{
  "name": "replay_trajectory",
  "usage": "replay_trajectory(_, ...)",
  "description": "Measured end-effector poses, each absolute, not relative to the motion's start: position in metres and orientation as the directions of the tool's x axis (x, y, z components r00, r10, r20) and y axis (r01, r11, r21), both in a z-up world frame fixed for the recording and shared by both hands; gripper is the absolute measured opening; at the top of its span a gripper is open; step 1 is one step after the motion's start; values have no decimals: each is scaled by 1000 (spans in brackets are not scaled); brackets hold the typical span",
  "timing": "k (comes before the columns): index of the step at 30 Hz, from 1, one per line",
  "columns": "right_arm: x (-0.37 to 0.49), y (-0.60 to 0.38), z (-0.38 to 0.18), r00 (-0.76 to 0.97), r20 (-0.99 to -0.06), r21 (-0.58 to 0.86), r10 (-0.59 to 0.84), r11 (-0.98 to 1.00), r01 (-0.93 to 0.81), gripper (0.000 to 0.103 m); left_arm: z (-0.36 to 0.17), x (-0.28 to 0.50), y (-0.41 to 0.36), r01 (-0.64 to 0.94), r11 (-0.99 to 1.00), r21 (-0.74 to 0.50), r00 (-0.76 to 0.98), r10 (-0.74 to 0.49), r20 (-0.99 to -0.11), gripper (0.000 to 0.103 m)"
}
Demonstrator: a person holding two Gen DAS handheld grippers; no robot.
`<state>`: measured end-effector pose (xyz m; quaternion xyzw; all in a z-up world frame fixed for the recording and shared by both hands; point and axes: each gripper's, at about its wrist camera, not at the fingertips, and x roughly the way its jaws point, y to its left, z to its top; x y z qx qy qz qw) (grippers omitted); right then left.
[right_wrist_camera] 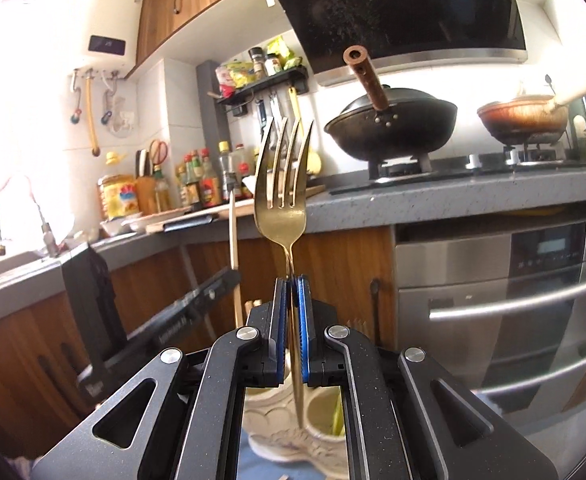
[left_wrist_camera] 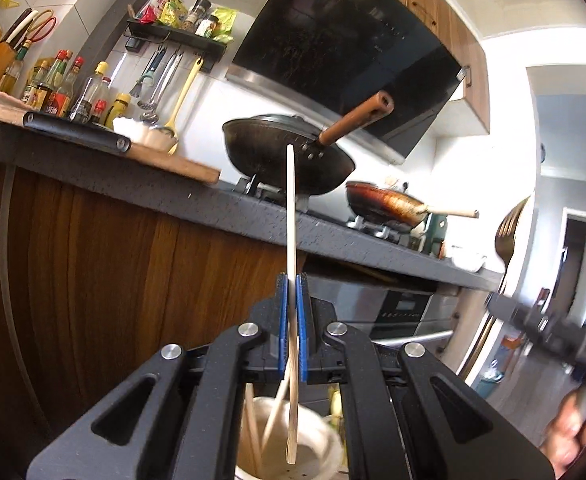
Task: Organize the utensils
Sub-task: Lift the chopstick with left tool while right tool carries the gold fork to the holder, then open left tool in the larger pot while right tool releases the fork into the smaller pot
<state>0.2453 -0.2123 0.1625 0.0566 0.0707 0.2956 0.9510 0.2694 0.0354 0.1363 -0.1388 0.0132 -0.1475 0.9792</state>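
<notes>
The left gripper (left_wrist_camera: 291,280) has its blue pads pressed onto one wooden chopstick (left_wrist_camera: 291,216), which stands upright, its top rising well beyond the fingertips and its lower end hanging just above a cream holder cup (left_wrist_camera: 317,446) directly under the claw. Two more chopsticks (left_wrist_camera: 271,420) lean inside that cup.

The right gripper (right_wrist_camera: 292,280) pinches one gold fork (right_wrist_camera: 283,184) by the neck, four tines pointing up past the fingertips, handle running down between the pads. Beneath this claw sits the cream ceramic utensil holder (right_wrist_camera: 277,432); two of its compartments show, the right one holding something yellow-green that is too hidden to name. The fork's handle tip hangs over the wall between the two. To this claw's left, close by, the other gripper and its chopstick appear.

Beyond both claws runs a grey countertop (right_wrist_camera: 413,200) over wooden cabinet fronts. On it, ahead and to the right, two woks sit on the stove: one black wok (right_wrist_camera: 393,128) with a brown handle, one coppery wok (right_wrist_camera: 521,114) with a pale handle. Ahead and left stands a cluster of sauce bottles (right_wrist_camera: 201,180), too crowded to count.
</notes>
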Motion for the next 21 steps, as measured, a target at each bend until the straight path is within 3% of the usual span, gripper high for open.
replay_trajectory(6,264,-211,152,855,-115,108,506,862,-495,6,119,280,26,233,943,-236,967,-249,-43,4)
replay_trajectory(13,284,-219,133,857,-135,154,497,865,-477,6,108,280,14,231,955,-184,966,-248,-77,4)
replay_trajectory(21,295,-212,112,850,-221,127,479,878,-462,6,94,278,12,196,969,-148,965,-218,-147,4)
